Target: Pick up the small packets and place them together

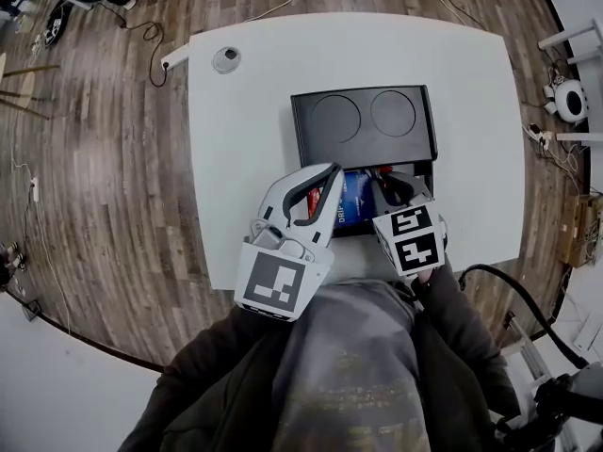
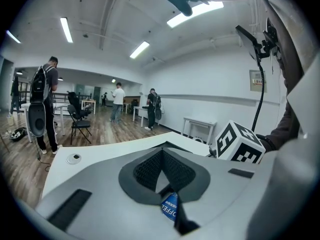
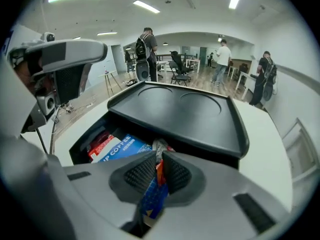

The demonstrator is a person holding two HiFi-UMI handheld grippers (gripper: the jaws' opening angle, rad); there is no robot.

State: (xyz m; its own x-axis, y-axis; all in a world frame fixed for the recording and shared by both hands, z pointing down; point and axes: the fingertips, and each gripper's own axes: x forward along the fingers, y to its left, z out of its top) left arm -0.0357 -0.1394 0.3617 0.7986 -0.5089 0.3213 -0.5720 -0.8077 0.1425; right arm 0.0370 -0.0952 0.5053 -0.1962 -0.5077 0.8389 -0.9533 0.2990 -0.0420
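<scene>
The right gripper [image 3: 158, 165] has its jaws almost together, clamped on a small packet [image 3: 151, 200] whose long axis runs back along them. The other packets, among them a blue coffee packet [image 3: 119, 148], lie at about ten o'clock from those jaws, in the open compartment of the black tray [image 3: 235, 134] on the counter [image 1: 245, 139]. The left gripper [image 2: 162, 154] is alongside, its jaws together at the tips and seemingly pinching nothing.

Long ceiling light strips [image 2: 195, 11] give me bright, even light, glaring white where they show. The white desk [image 1: 236, 158] carries only soft, faint shadows. Every picture bulges fisheye-fashion, bending at the rim into black corners; whatever is nearest the lens looks soft.
</scene>
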